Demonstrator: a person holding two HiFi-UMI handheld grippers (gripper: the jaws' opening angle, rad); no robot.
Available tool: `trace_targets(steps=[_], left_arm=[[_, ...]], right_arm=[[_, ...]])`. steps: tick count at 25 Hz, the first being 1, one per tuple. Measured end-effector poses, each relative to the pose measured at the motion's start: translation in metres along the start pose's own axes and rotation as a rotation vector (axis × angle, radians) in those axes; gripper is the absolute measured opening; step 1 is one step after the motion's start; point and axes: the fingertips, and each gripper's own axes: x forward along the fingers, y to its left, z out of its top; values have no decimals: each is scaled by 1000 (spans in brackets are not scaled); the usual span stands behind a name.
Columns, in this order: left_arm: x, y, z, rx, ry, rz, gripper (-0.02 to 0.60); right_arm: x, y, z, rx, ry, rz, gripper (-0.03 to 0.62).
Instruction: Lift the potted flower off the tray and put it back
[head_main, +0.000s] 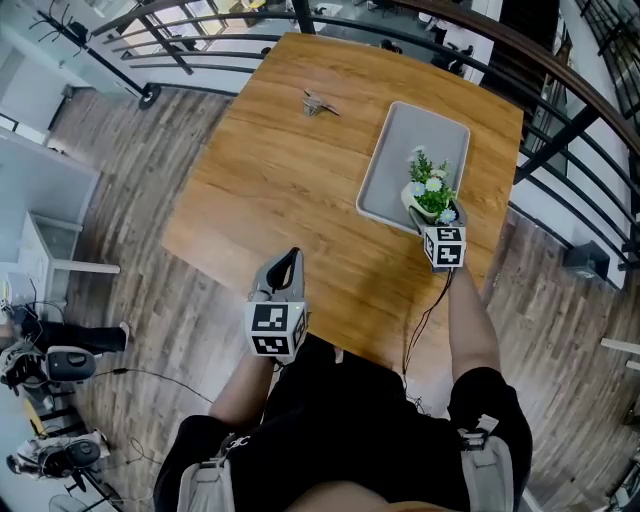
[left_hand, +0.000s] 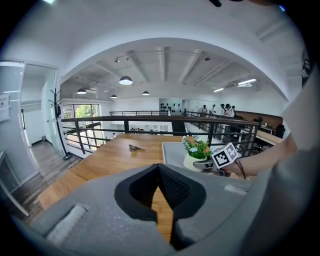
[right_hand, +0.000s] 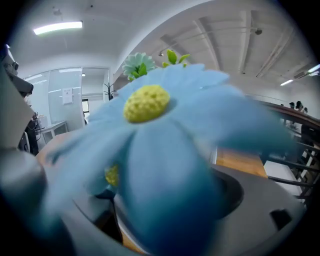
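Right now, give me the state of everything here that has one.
potted flower: upright, at the tray's near end; lifted or resting, cannot tell.
tray: flat on the table.
left gripper: shut, nothing between its jaws.
right gripper: at the potted flower; its blooms block sight of the jaws.

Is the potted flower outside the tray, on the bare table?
No, the potted flower sits at the tray's near end, with the right gripper on its pot.

No legible txt — none anywhere
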Motion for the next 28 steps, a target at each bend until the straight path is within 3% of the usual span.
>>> trace_targets(steps=[5, 16, 28], left_arm=[[-6, 3, 14, 18, -27, -11, 15], [-23, 21, 38, 40, -90, -58, 15], [-28, 26, 70, 27, -186, -160, 15]], right_arm=[[-6, -1, 4, 8, 53, -66, 454], [-43, 13, 38, 21, 32, -160, 448], [-131, 62, 135, 73, -190, -239, 446]])
